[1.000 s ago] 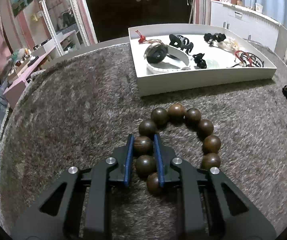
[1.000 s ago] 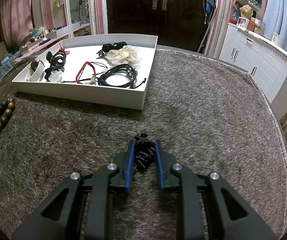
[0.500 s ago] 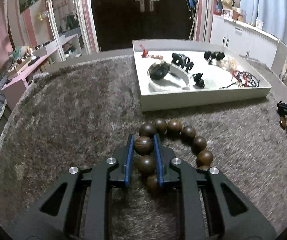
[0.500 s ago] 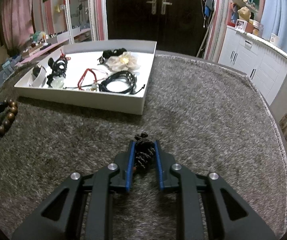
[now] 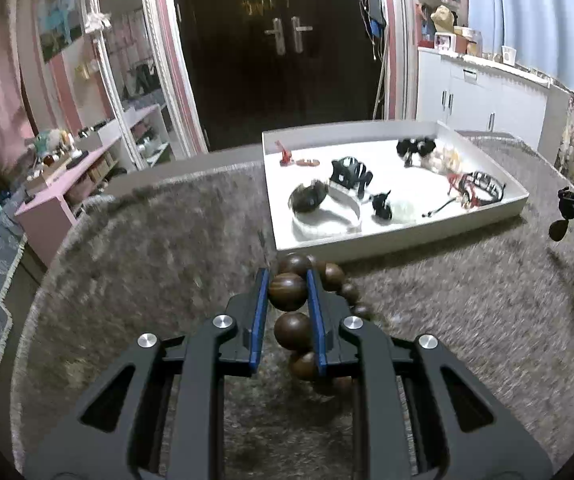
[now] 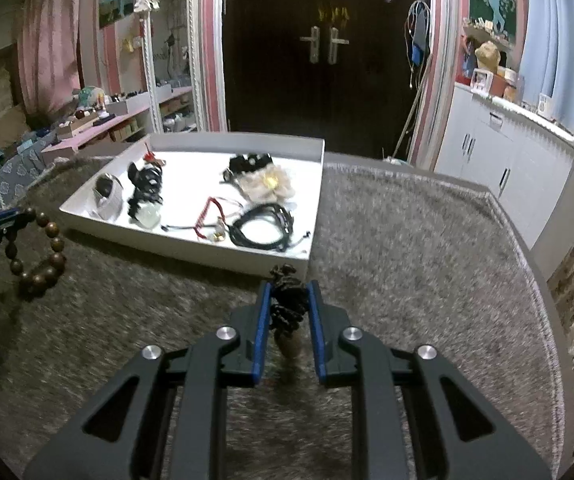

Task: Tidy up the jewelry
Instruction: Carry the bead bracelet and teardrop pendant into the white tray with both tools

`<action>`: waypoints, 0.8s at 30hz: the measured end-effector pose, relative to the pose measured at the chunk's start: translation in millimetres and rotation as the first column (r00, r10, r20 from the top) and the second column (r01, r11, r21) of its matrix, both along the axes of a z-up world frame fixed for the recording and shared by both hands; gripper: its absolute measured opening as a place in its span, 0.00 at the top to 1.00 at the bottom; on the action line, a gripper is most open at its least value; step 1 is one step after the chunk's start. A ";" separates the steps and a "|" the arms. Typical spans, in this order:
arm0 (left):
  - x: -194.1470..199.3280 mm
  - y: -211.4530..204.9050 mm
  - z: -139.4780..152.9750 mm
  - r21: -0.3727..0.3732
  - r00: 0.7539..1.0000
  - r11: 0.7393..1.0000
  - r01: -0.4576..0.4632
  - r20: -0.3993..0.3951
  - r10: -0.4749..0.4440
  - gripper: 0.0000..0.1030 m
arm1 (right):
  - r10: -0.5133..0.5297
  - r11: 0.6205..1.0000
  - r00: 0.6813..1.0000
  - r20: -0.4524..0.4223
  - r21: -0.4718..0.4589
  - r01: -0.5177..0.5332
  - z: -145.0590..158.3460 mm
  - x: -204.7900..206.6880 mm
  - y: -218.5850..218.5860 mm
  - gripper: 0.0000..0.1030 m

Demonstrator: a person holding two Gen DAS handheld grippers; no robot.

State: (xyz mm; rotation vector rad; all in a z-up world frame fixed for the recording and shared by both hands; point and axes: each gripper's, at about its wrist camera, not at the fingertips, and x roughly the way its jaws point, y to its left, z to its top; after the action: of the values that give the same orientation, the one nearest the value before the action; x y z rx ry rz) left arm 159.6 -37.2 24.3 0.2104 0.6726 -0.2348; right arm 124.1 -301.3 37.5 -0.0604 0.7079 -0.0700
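My left hand-held gripper (image 5: 287, 280) has open grey worktop (image 5: 147, 248) to its left, all the way to the worktop's left edge. Straight ahead the near wall of the white tray (image 5: 399, 240) blocks a low pass; above the wall the way is open. Inside the tray, the white ring holder (image 5: 327, 220) and black clips (image 5: 351, 172) crowd the left half. My right hand-held gripper (image 6: 287, 292) faces the tray's near right corner (image 6: 303, 258), with the black cord bracelets (image 6: 263, 224) just behind that wall. To its right the worktop runs bare to the right edge. The wooden bead bracelet (image 6: 43, 252) hangs near the tray's left end.
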 end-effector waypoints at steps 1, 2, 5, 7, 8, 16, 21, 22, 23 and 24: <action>-0.2 -1.2 4.6 0.001 1.000 1.000 -0.001 0.005 0.001 0.83 | 0.005 1.000 1.000 0.005 0.000 -0.005 4.7 -0.7 2.0 0.82; -1.0 -3.3 12.6 0.004 1.000 1.000 0.000 0.014 0.000 0.83 | 0.010 1.000 1.000 0.012 0.000 -0.010 10.3 -1.7 4.2 0.82; -1.3 -8.0 30.9 -0.003 0.999 1.000 0.006 0.034 -0.006 0.83 | 0.027 1.000 0.999 0.040 -0.012 -0.026 28.6 -2.0 12.1 0.82; 1.9 -12.9 46.7 -0.008 0.999 1.000 0.003 0.048 -0.003 0.83 | 0.045 0.999 0.998 0.052 -0.025 -0.044 41.8 2.8 19.3 0.82; 3.1 -14.9 53.0 -0.013 0.999 1.000 0.005 0.051 -0.004 0.83 | 0.050 0.998 0.997 0.056 -0.031 -0.048 46.0 4.5 21.8 0.82; 33.0 -49.6 105.1 -0.006 0.994 1.000 0.022 0.107 -0.022 0.83 | 0.082 0.997 0.989 0.119 -0.009 -0.081 95.5 37.1 36.4 0.82; 55.2 -70.0 127.4 -0.002 0.988 1.000 0.007 0.155 -0.006 0.83 | 0.082 0.997 0.986 0.149 -0.018 -0.080 113.8 64.0 43.3 0.82; 59.6 -72.5 129.4 -0.007 0.988 1.000 0.006 0.157 -0.004 0.83 | 0.083 0.997 0.985 0.151 -0.015 -0.082 115.6 69.2 44.6 0.82; 63.5 -74.7 130.7 -0.013 0.987 1.000 0.006 0.158 -0.004 0.83 | 0.087 0.996 0.984 0.153 -0.011 -0.086 116.4 73.7 45.8 0.82; 68.3 -77.3 131.1 -0.018 0.987 1.000 0.009 0.158 -0.006 0.83 | 0.093 0.996 0.983 0.155 -0.007 -0.093 117.0 79.9 47.6 0.82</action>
State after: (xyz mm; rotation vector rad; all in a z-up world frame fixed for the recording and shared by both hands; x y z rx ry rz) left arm 227.9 -114.5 155.4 0.2116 0.5123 -0.2291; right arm 204.0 -253.7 154.5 -0.0866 0.5485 0.0154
